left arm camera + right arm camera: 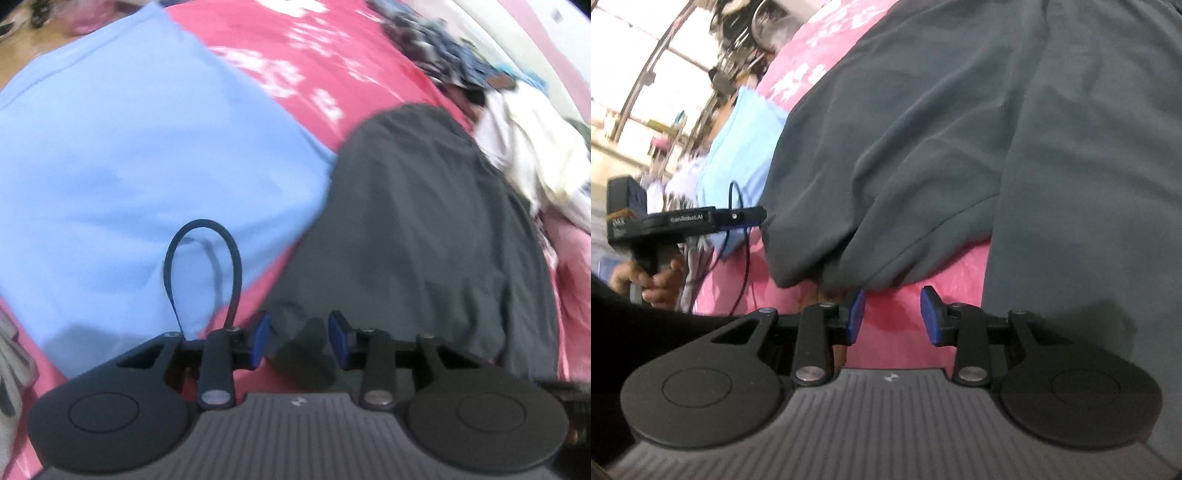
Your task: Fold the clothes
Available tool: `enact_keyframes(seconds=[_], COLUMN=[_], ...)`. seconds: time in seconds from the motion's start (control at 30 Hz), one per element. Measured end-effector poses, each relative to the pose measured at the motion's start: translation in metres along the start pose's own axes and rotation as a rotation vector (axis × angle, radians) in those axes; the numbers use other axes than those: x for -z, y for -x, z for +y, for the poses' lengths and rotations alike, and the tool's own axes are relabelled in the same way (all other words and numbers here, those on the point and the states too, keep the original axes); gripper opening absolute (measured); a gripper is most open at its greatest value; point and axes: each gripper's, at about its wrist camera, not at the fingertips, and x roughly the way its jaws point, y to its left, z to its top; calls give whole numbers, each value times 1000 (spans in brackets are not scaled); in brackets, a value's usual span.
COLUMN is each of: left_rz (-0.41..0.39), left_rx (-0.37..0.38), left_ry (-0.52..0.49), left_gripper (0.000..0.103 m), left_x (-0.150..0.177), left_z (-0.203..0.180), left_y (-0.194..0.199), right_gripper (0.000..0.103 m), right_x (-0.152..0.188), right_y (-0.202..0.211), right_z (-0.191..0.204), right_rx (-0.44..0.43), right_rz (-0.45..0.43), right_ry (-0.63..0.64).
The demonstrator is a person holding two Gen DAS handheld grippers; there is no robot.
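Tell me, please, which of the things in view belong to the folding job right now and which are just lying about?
In the job:
- dark grey garment, spread on the pink sheet
- left gripper, open at its hem
- right gripper, open, nothing between its pads

Lying about:
- light blue garment, flat beside it
- cream garment
- dark patterned clothes pile

The right gripper (892, 314) hangs with its blue pads apart over bare pink sheet (897, 343), nothing between them; a dark grey garment (960, 147) lies bunched just ahead and to its right. Far left, a hand (653, 280) holds the left gripper (753, 216) near a light blue cloth (746, 147).
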Motion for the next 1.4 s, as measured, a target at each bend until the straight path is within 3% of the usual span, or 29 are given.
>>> enact_keyframes(seconds=[0.1,0.37,0.5,0.57,0.6,0.67,0.83,0.9,1.07,1.1,1.17,1.27,1.4], left_rz=[-11,3,17,30,36,36,32,24,-13,-18,-39,-71,-48], left_rx=[-8,83,85,91,103,158,312,369,421,428,431,421,399], left_ry=[7,56,42,31,35,72,196,258,340,356,375,388,429], left_gripper=[37,41,23,6,3,2,1,2,1,1,1,2,2], left_x=[-4,-15,-20,-20,-20,-21,-28,-33,-47,-50,-58,-67,-71], left_z=[6,18,17,17,17,20,29,34,36,37,37,40,48], left_y=[-5,-14,-21,-20,-19,-16,-6,-5,-8,-9,-10,-9,-18], right_gripper=[33,33,34,34,34,34,34,34,35,33,7,4,6], right_x=[6,17,15,20,24,33,41,45,51,50,48,48,58], right_y=[-6,-19,-25,-27,-28,-28,-34,-27,-32,-34,-31,-14,7], right_z=[-11,-25,-32,-35,-35,-35,-34,-40,-34,-30,-26,-37,-63], right_rx=[-12,-9,-40,-64,-67,-71,-84,-88,-71,-62,-31,-15,-74], right_rz=[-25,-76,-177,-230,-244,-267,-176,-191,-203,-203,-206,-244,-346], right_ry=[-76,-134,-248,-311,-333,-372,-412,-450,-456,-431,-393,-420,-570])
